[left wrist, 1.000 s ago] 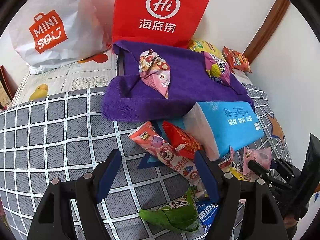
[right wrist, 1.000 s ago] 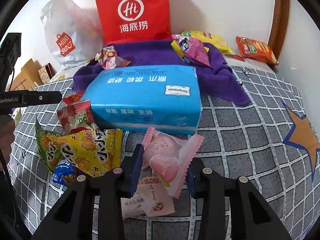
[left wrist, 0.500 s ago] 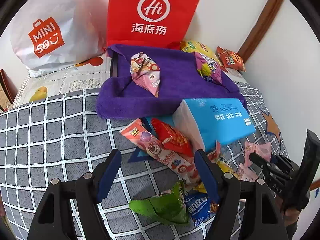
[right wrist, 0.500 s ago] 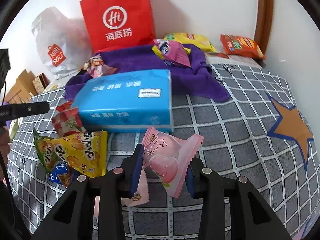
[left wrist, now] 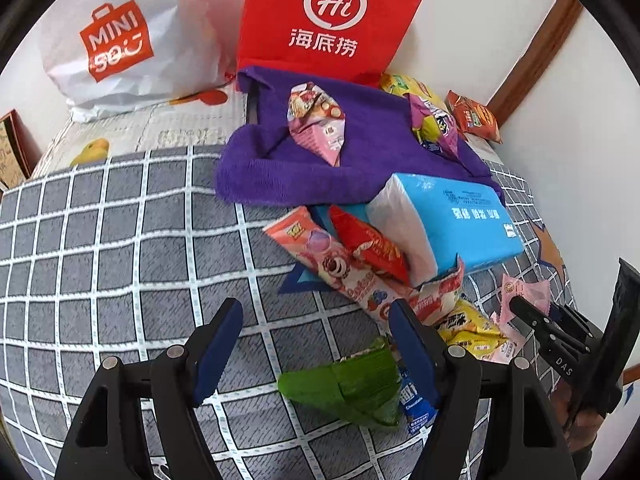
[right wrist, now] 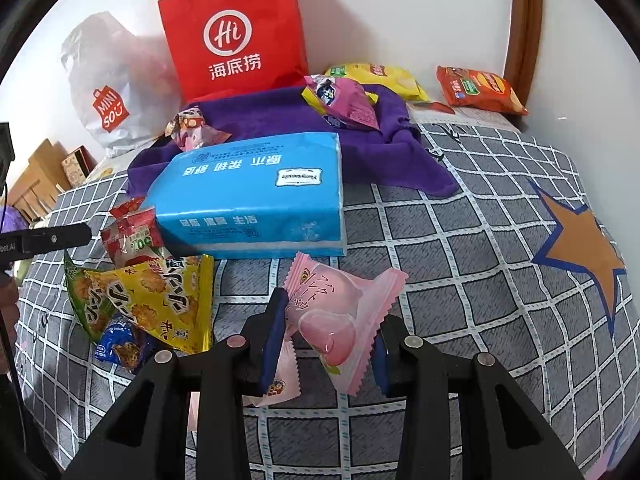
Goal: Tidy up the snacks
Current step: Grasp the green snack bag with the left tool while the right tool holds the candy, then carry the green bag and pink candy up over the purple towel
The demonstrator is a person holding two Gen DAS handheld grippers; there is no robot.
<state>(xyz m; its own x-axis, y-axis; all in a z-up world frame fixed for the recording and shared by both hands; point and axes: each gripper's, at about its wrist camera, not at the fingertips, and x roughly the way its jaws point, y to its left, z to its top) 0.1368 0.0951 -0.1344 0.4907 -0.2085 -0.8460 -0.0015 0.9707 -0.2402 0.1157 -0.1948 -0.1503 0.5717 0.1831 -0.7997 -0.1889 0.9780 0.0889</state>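
Grey checked bedcover [right wrist: 460, 240] carrying a snack pile, white wall behind.
Right gripper [right wrist: 326, 344] is clamping a pink peach snack packet [right wrist: 340, 312], lifted clear of the cover; a second pink packet [right wrist: 280, 384] is lying partly hidden under its left finger. Left gripper [left wrist: 316, 344] is hovering with jaws spread and empty, its right finger covering part of the green packet [left wrist: 352, 384] and blue packet [left wrist: 416, 404].

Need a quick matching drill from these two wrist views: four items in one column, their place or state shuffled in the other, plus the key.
Items:
1. pink peach snack
2. blue tissue pack
3. purple-and-yellow packet
4. red paper bag

Places or states:
A. lying on the purple towel
B. standing against the wall
C. held in the right gripper
D. lying on the checked cover, in front of the towel

Pairs: 1-C, 2-D, 3-A, 4-B
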